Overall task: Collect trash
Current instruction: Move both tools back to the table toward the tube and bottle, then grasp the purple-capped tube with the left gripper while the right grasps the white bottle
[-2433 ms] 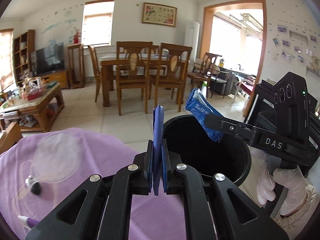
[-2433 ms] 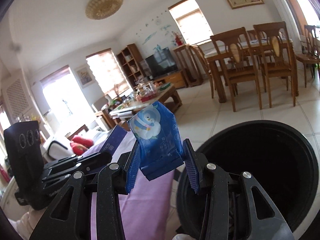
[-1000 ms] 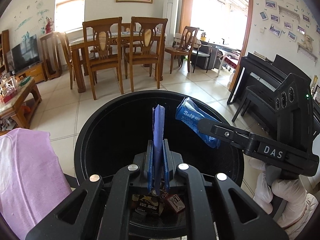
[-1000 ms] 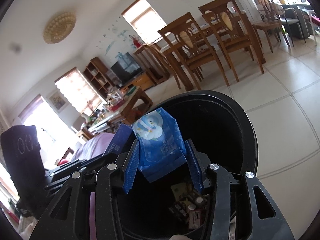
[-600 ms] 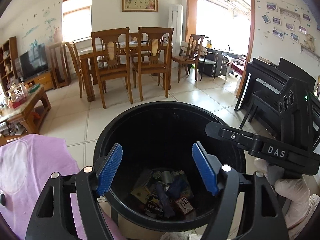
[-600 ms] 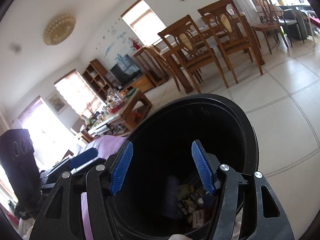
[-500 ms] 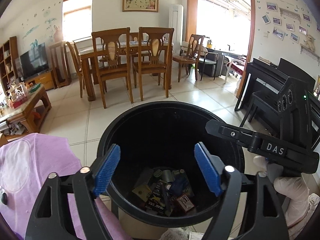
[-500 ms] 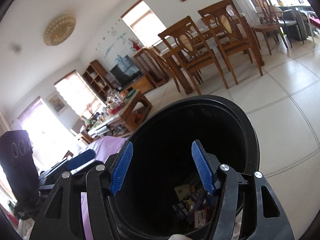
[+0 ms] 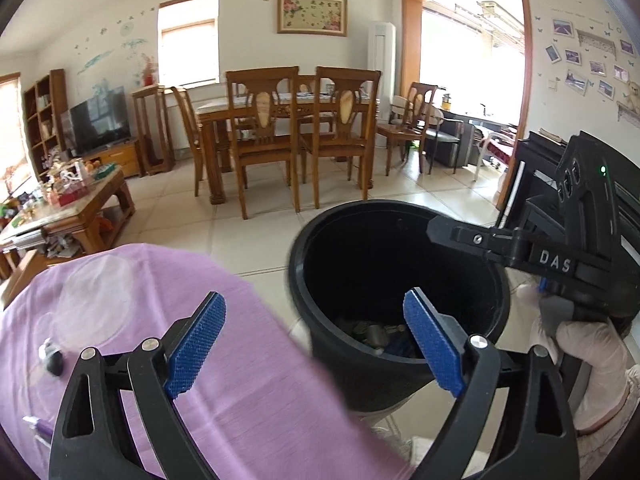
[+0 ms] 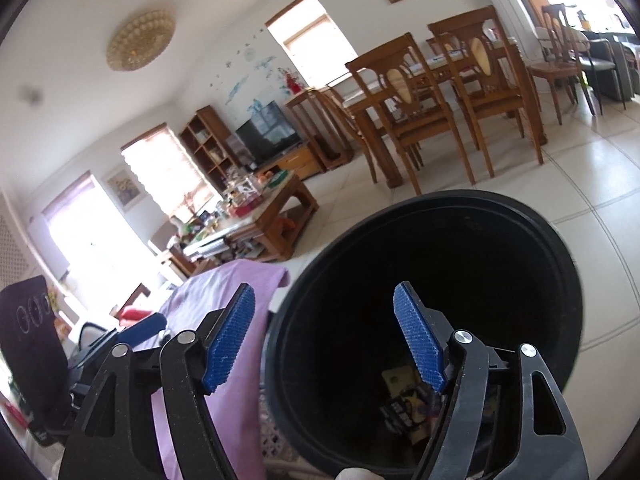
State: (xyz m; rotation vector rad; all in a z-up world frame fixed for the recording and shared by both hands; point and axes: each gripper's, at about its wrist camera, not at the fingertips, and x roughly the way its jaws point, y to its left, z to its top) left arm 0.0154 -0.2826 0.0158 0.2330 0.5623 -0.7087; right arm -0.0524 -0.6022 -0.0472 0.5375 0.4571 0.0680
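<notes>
Purple cloth: lower left, under the left gripper's left finger; a small dark item lies on it.
Left gripper: jaws wide and opening, nothing between the blue pads.
Black bin: just beyond the gripper, its right pad over the rim; trash lies at the bottom.
Right gripper: jaws opening, empty, straddling the bin's near rim, wrappers below its right pad.
Gloved hand: far right, holding the right gripper's handle.

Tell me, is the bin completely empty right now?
No. The right wrist view shows wrappers lying at the bottom of the black bin.
</notes>
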